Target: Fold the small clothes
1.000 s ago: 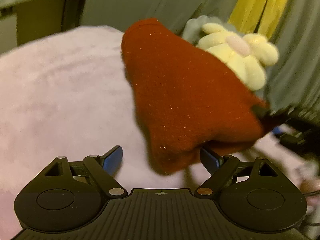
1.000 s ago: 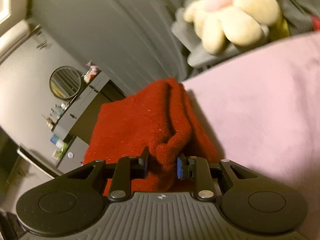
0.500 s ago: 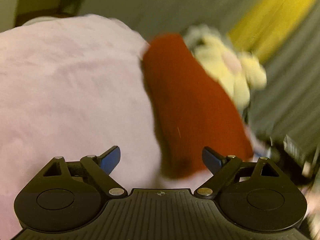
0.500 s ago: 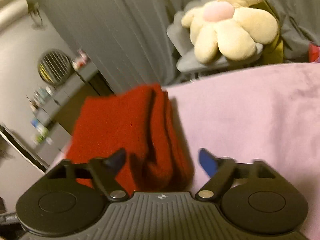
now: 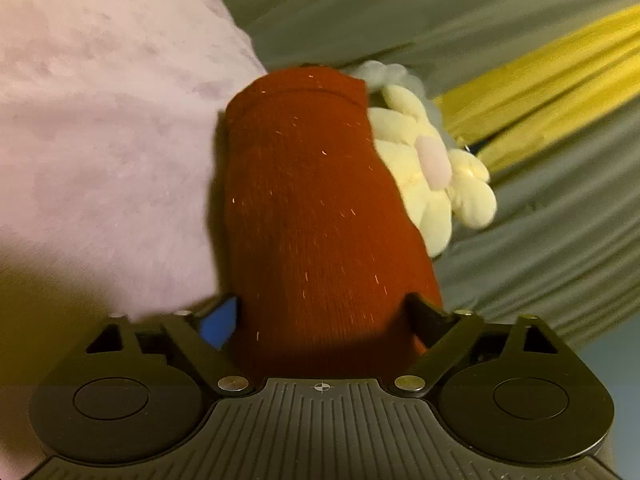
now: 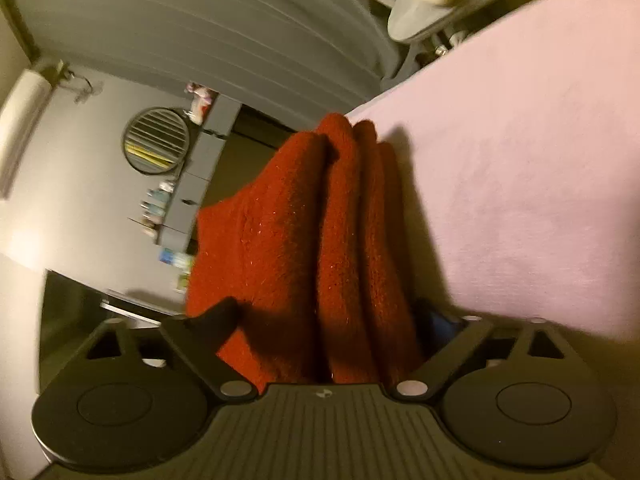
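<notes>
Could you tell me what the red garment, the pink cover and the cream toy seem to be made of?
The red garment looks like knitted wool or acrylic: fine ribs, fuzzy surface, glinting flecks. The pink cover seems to be soft fleece or velour, matte and mottled. The cream toy looks like stuffed plush, with puffy rounded petals.

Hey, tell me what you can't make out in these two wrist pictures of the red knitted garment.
- Left wrist view: the red knitted garment fills the gap between the open fingers; its near end is hidden behind the gripper body.
- Left wrist view: the cream plush flower toy is partly covered by the garment.
- Right wrist view: small items on the grey dresser are blurred and too small.
- Right wrist view: the toy is cut off by the top edge.
</notes>
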The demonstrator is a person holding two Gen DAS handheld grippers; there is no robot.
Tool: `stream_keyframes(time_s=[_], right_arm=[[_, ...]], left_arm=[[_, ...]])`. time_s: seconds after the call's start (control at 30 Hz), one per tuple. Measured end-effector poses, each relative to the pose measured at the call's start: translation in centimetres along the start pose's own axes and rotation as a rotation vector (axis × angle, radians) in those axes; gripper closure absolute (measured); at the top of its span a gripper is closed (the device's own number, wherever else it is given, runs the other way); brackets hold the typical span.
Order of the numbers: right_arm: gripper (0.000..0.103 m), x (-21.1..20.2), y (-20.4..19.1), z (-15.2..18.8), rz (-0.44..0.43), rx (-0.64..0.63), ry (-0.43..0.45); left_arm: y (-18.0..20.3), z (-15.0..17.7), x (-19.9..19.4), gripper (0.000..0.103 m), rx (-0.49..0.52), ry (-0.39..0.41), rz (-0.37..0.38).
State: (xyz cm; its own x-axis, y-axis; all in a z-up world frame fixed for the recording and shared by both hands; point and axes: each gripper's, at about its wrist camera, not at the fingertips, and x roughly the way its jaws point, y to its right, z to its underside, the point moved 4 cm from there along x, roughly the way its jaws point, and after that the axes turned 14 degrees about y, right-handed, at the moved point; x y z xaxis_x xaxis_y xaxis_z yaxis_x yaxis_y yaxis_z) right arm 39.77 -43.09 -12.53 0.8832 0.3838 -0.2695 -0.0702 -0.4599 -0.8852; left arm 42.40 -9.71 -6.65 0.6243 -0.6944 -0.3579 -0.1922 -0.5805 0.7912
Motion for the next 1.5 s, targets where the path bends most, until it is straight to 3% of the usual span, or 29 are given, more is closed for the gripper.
stream_keyframes(time_s=[0.07, 0.17, 0.3, 0.43, 0.57, 0.63, 0.73, 0.77, 0.83, 0.87, 0.9, 0.93, 0.97, 1.0, 1.07, 1.1, 1.2, 1.33, 1.47, 1.5], right_arm=[[0.033, 0.8, 0.1, 0.6, -0.003, -0.02, -0.007], [0.042, 1.3, -0.1, 0.9, -0.011, -0.016, -0.013], [0.045, 1.2, -2.0, 1.2, -0.05, 0.009, -0.016], [0.045, 1.4, -4.9, 3.1, -0.094, -0.005, -0.052], [0.045, 2.3, -7.8, 7.4, -0.173, -0.021, -0.141], [0.045, 2.7, -8.6, 9.8, -0.178, -0.05, -0.19], [0.036, 3.3, -9.8, 13.4, -0.1, -0.162, -0.242], [0.029, 3.2, -10.4, 14.2, -0.057, -0.236, -0.237], [0.026, 2.2, -11.9, 14.2, 0.01, -0.355, -0.191], [0.026, 1.5, -12.7, 13.6, 0.049, -0.395, -0.155], [0.026, 0.6, -13.6, 12.8, 0.092, -0.444, -0.095], [0.026, -0.4, -14.9, 11.9, 0.138, -0.506, -0.002], [0.026, -1.1, -16.2, 11.2, 0.154, -0.548, 0.067], [0.035, -1.3, -17.5, 10.9, 0.155, -0.564, 0.109], [0.058, -0.1, -20.0, 11.3, 0.129, -0.567, 0.104], [0.065, 1.4, -21.2, 12.0, 0.132, -0.584, 0.076], [0.071, 5.6, -22.6, 14.4, 0.182, -0.733, 0.046], [0.077, 9.3, -20.2, 15.7, 0.282, -0.861, 0.06], [0.08, 9.5, -17.4, 14.0, 0.295, -0.942, 0.116], [0.08, 9.5, -16.8, 13.6, 0.334, -0.98, 0.139]], left_arm=[[-0.2, 0.0, 0.8, 0.021, -0.02, 0.004, -0.01], [0.5, -0.3, 0.0, 0.033, -0.004, 0.023, 0.009], [1.5, -0.7, -1.9, 0.044, 0.004, 0.036, 0.027], [2.7, -1.4, -6.7, 0.044, 0.051, 0.101, 0.026], [2.1, -1.3, -13.6, 0.043, 0.091, 0.172, -0.075], [1.1, -0.4, -16.1, 0.042, 0.142, 0.183, -0.177], [-1.0, 0.5, -18.4, 0.042, 0.175, 0.179, -0.334], [-1.1, 0.2, -19.5, 0.042, 0.161, 0.204, -0.329], [-0.4, -0.9, -21.2, 0.043, 0.168, 0.264, -0.352], [0.2, -1.6, -22.0, 0.041, 0.194, 0.307, -0.366], [1.2, -2.5, -22.3, 0.033, 0.235, 0.349, -0.378], [1.8, -3.1, -22.1, 0.023, 0.263, 0.375, -0.392], [2.1, -3.5, -22.1, 0.022, 0.274, 0.39, -0.406], [2.4, -3.9, -21.2, 0.022, 0.272, 0.401, -0.426], [2.6, -4.3, -19.0, 0.023, 0.249, 0.392, -0.454], [2.8, -4.0, -18.1, 0.023, 0.248, 0.389, -0.465], [2.5, -3.9, -14.4, 0.023, 0.319, 0.356, -0.547], [1.4, -2.8, -10.3, 0.022, 0.434, 0.298, -0.611], [1.3, -1.3, -6.4, 0.016, 0.529, 0.267, -0.653], [1.0, -1.0, -5.5, 0.015, 0.539, 0.26, -0.661]])
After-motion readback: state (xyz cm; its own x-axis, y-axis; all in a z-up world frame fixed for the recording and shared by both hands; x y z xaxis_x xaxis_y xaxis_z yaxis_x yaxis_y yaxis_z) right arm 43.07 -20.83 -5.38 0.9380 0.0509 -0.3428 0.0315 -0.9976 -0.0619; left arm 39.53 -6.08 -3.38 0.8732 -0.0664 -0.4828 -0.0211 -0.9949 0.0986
